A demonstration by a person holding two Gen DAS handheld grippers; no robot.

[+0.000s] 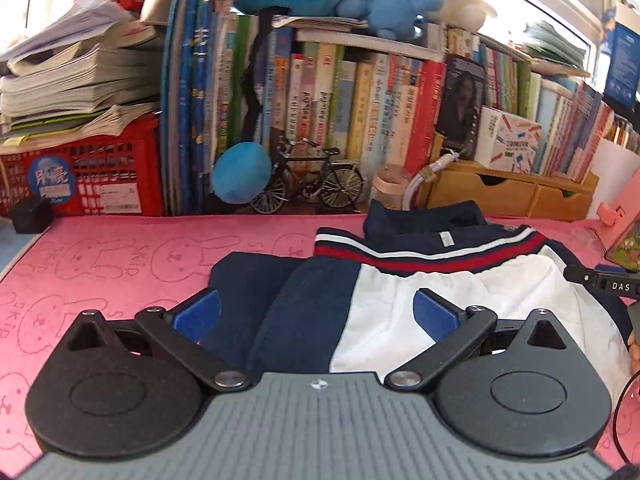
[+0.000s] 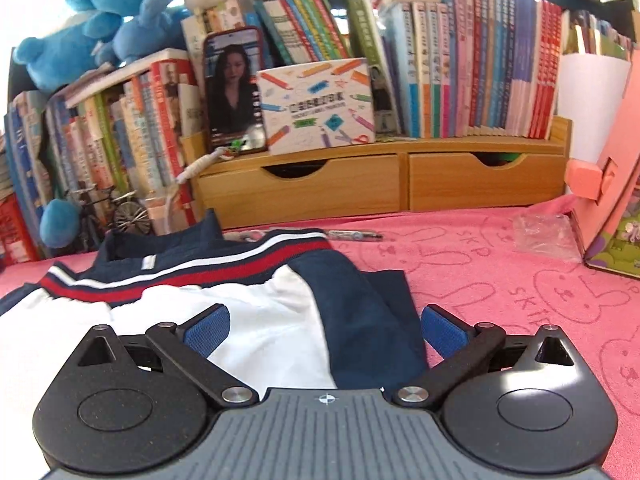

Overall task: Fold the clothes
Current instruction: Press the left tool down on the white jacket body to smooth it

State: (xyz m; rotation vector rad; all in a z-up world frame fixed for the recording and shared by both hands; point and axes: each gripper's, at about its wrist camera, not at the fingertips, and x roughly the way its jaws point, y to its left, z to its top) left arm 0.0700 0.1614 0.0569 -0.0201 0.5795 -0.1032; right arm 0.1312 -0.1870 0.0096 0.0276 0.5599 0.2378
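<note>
A navy, white and red striped jacket [image 1: 400,280] lies partly folded on the pink mat [image 1: 120,264], collar toward the books. My left gripper [image 1: 316,312] stands open over its left side, blue pads [image 1: 200,314] wide apart above the navy sleeve and white panel. In the right wrist view the same jacket [image 2: 256,312] fills the lower left. My right gripper [image 2: 326,330] is open over the jacket's right edge, one pad above white cloth, the other pad [image 2: 442,330] by the navy sleeve's border. Nothing is pinched by either.
Books line the back [image 1: 320,92], with a red crate [image 1: 88,176], a model bicycle [image 1: 308,184], a phone [image 2: 234,88] and wooden drawers [image 2: 400,180]. A pink box [image 2: 612,208] stands at the right; a plastic wrapper [image 2: 548,236] and a pen [image 2: 352,234] lie on the mat.
</note>
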